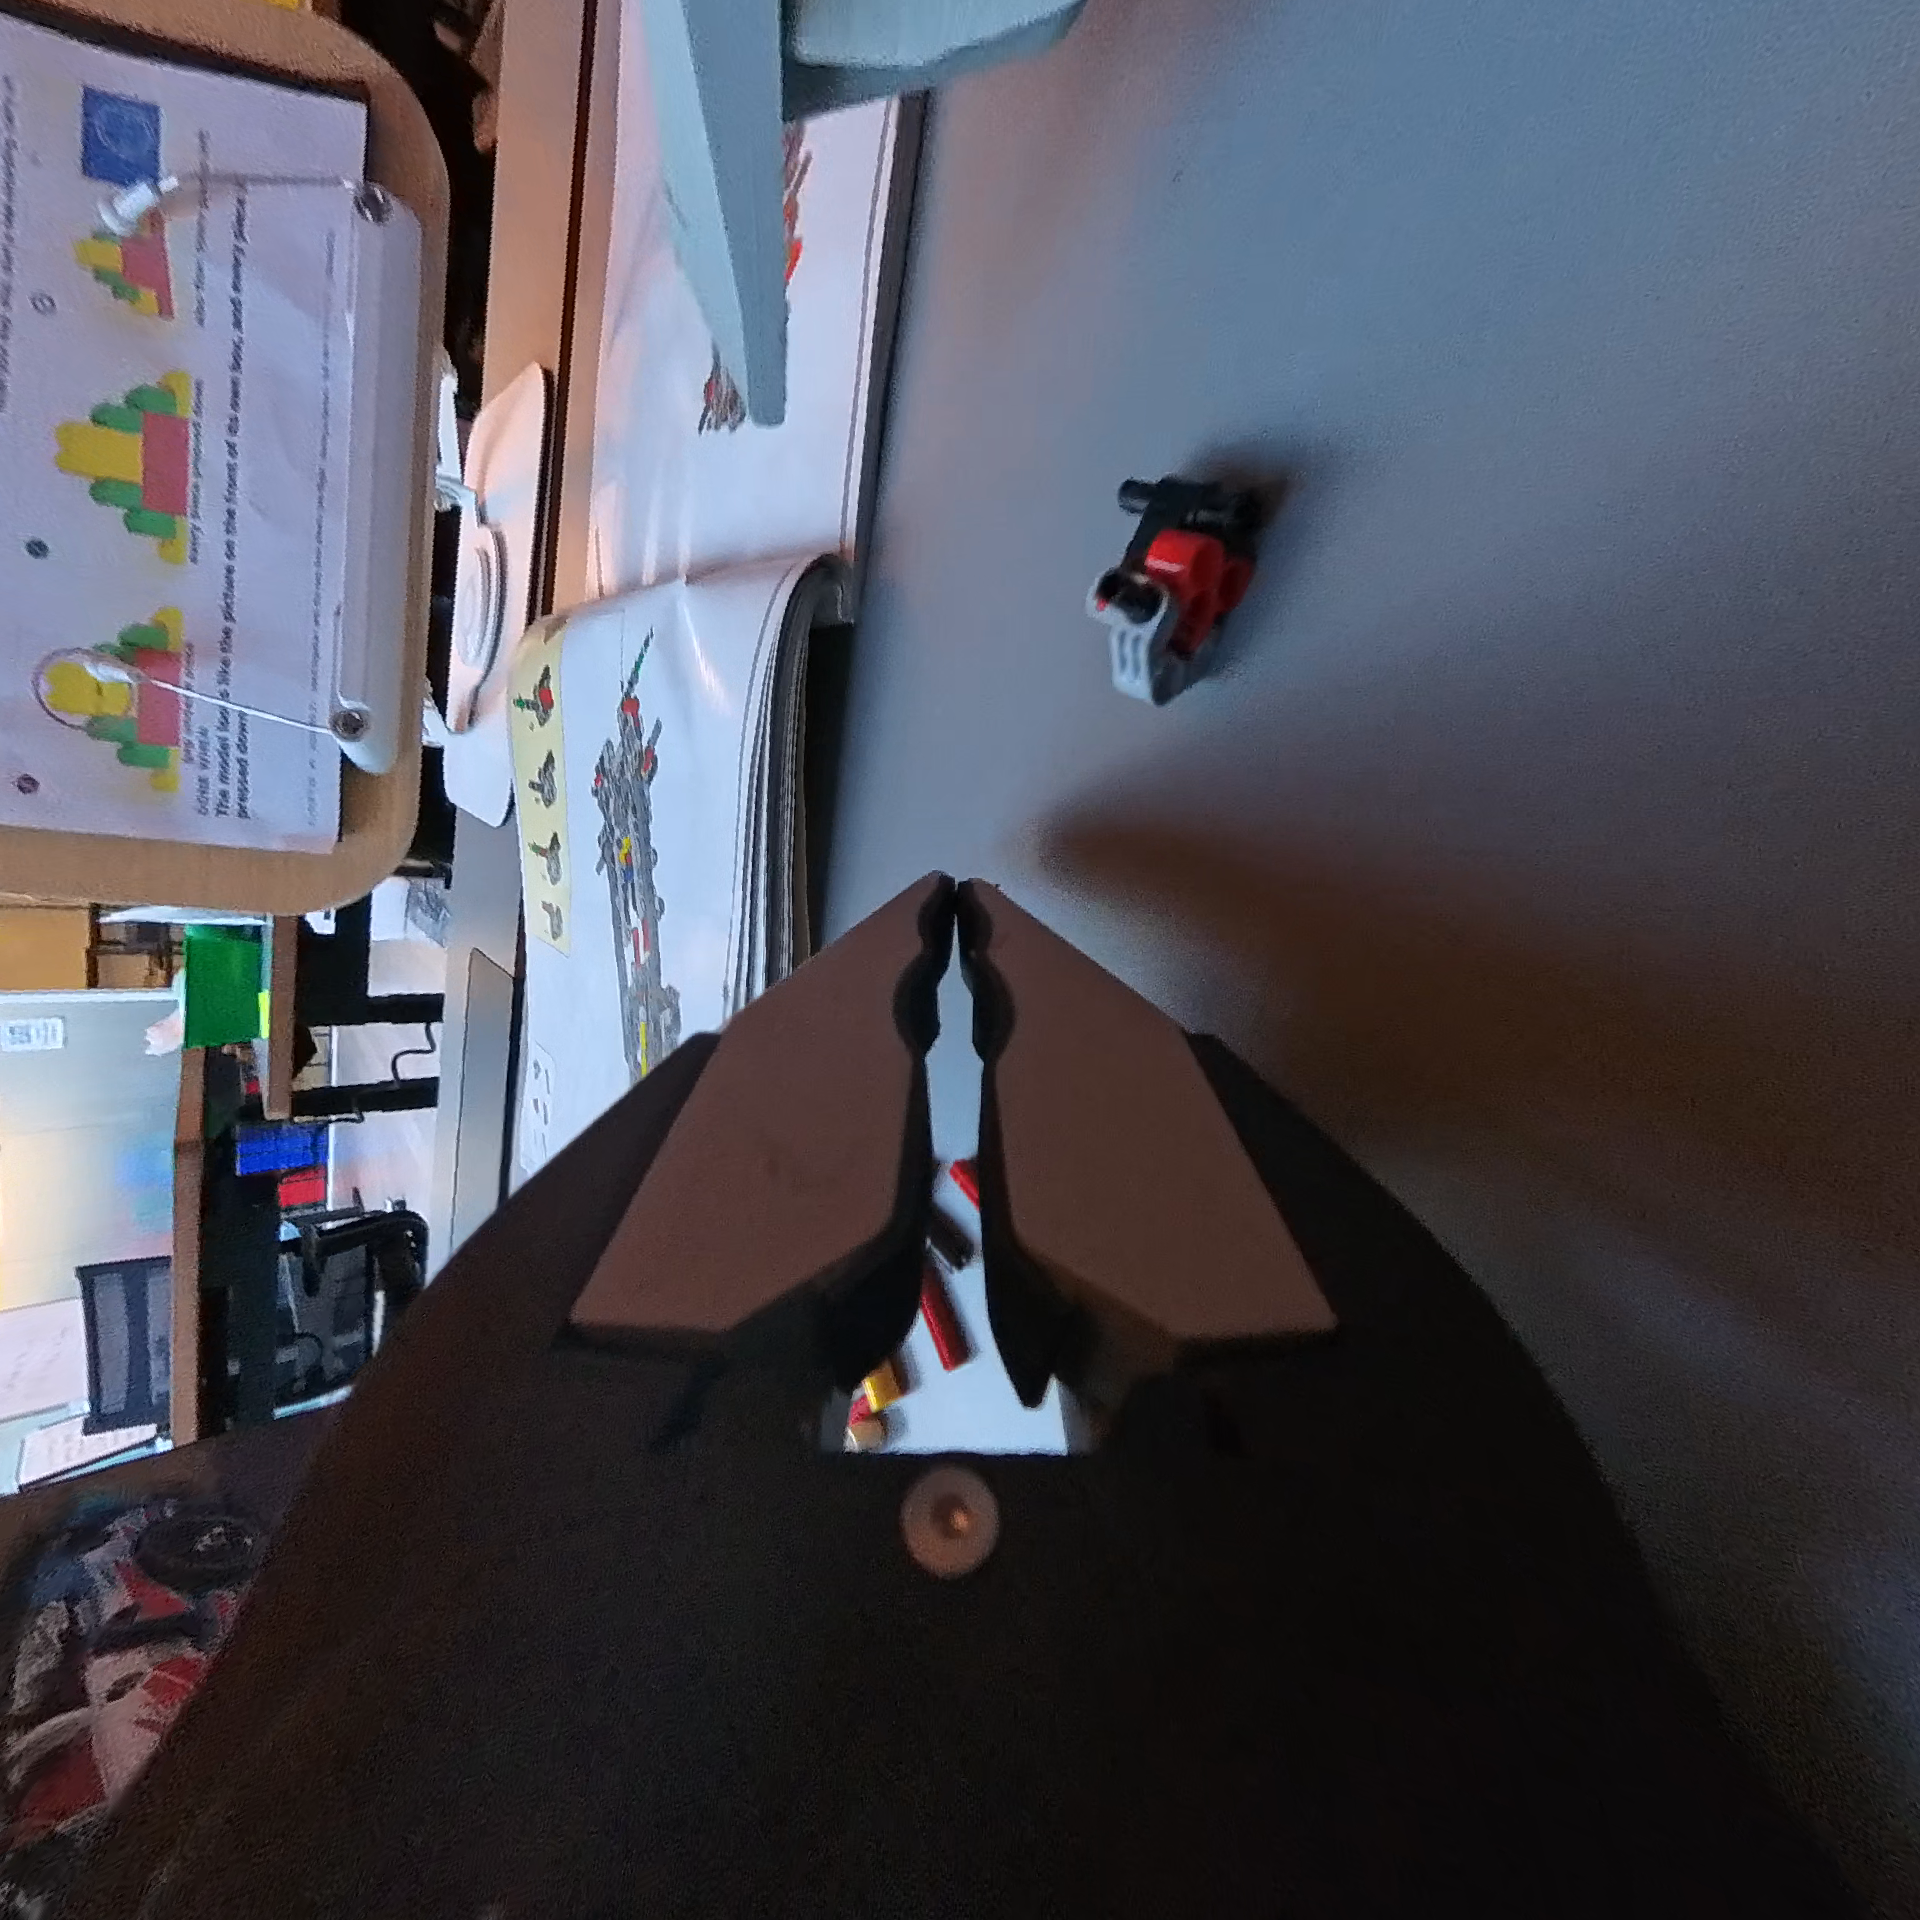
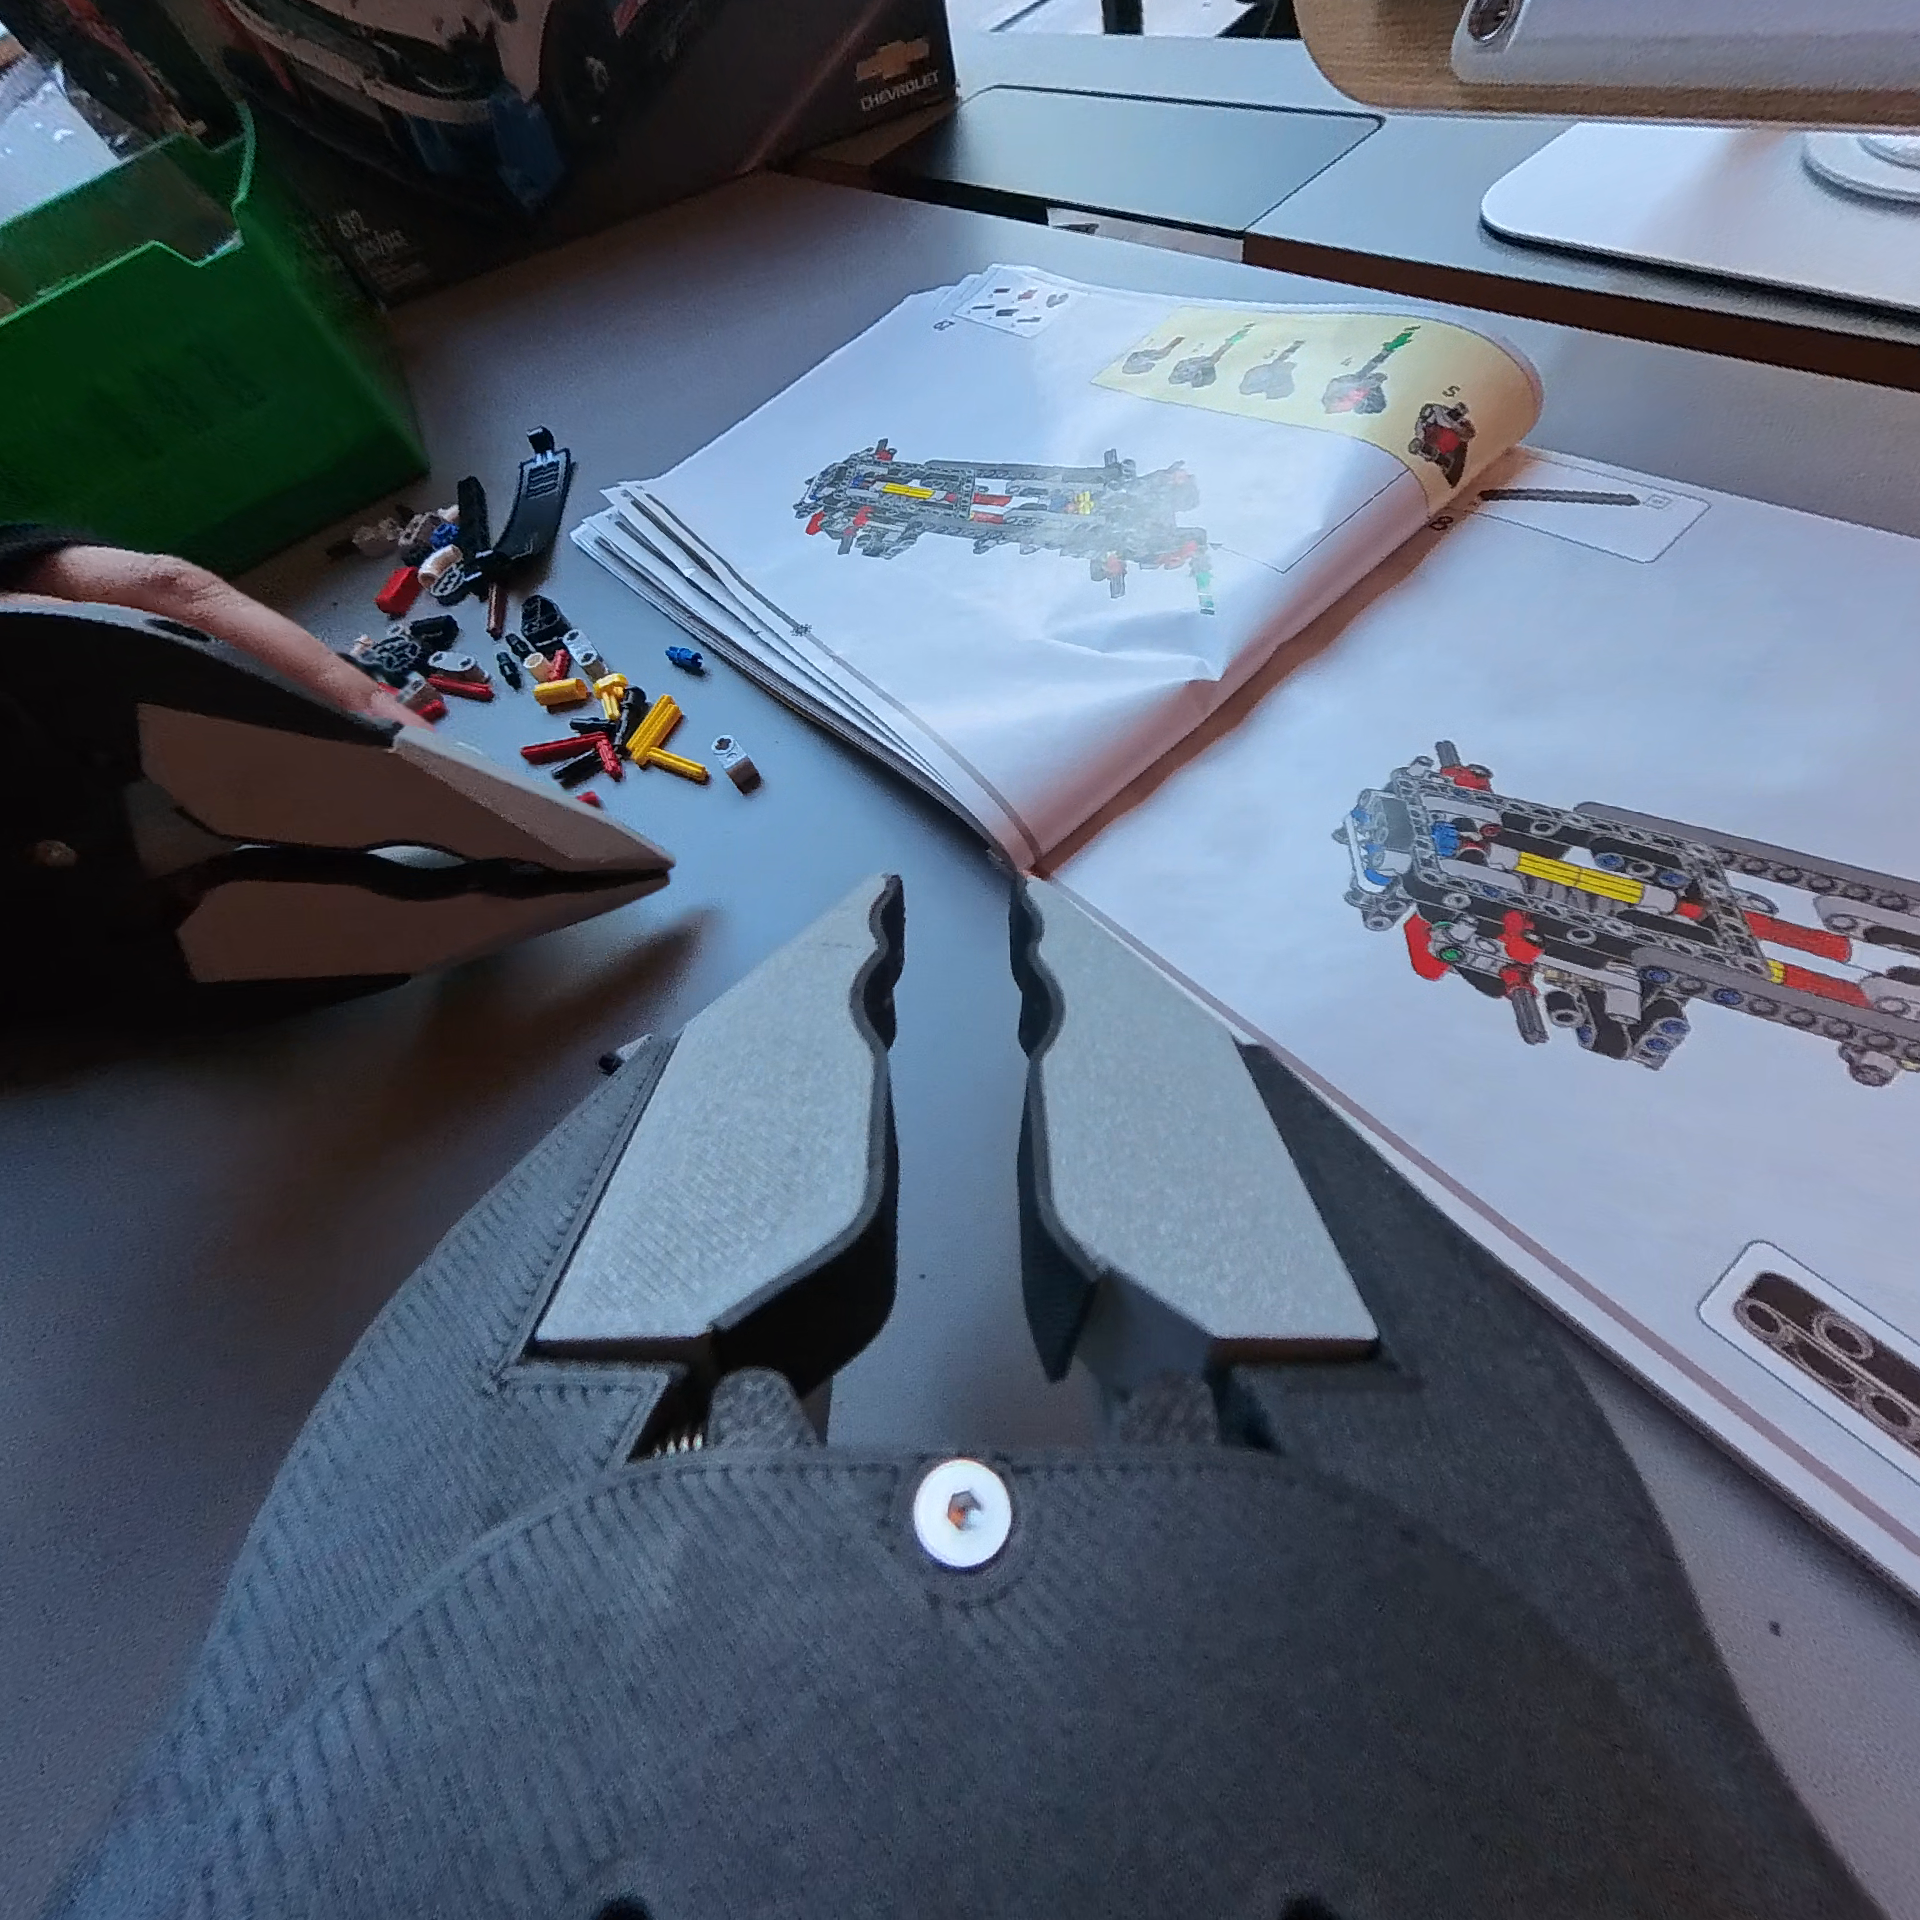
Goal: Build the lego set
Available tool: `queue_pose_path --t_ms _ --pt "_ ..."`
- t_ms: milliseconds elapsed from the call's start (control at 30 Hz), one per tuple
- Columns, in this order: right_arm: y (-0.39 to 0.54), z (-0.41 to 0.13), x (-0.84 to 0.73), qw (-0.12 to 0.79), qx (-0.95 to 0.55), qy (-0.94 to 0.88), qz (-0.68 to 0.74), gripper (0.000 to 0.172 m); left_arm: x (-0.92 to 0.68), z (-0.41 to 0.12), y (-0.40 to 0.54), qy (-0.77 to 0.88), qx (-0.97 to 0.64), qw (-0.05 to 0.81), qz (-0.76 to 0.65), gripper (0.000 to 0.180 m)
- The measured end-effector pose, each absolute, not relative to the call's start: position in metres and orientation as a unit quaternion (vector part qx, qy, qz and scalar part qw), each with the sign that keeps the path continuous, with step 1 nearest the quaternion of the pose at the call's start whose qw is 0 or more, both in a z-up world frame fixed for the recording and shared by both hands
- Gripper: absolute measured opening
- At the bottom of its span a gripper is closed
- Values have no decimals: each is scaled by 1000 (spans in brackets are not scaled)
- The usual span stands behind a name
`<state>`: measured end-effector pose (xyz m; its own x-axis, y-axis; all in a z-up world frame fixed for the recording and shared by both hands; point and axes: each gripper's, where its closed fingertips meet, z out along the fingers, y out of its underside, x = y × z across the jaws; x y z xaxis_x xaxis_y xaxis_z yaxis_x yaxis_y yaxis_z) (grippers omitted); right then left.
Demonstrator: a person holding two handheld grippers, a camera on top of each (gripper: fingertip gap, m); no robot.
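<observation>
Left claw (image 1: 956,883) closed, tips touching on nothing, above bare grey worktop (image 1: 1455,312). Only in its view: small red, black and grey brick assembly (image 1: 1174,582) ahead and to the right of the tips, well apart; clipboard (image 1: 395,520) with printed sheet far left; room with shelving and blurred screen behind. Right claw (image 2: 956,899) open, nothing between its fingers, hovering over worktop just beside the near corner of the open booklet (image 2: 1039,644). Only in its view: loose bricks (image 2: 582,707) scattered ahead left, green bin (image 2: 187,416) and dark box (image 2: 623,104) beyond them, a hand (image 2: 208,603) behind the left claw at far left, monitor foot (image 2: 1662,208) ahead right.
</observation>
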<state>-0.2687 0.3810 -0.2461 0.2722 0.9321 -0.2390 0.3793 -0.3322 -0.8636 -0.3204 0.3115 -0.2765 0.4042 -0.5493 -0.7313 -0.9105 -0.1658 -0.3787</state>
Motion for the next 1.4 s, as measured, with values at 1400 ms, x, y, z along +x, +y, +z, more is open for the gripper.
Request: queue_pose_path --t_ms 1400 --pt "270 -224 -226 578 -563 -574 136 0 -345 -223 307 393 -723 530 203 0"
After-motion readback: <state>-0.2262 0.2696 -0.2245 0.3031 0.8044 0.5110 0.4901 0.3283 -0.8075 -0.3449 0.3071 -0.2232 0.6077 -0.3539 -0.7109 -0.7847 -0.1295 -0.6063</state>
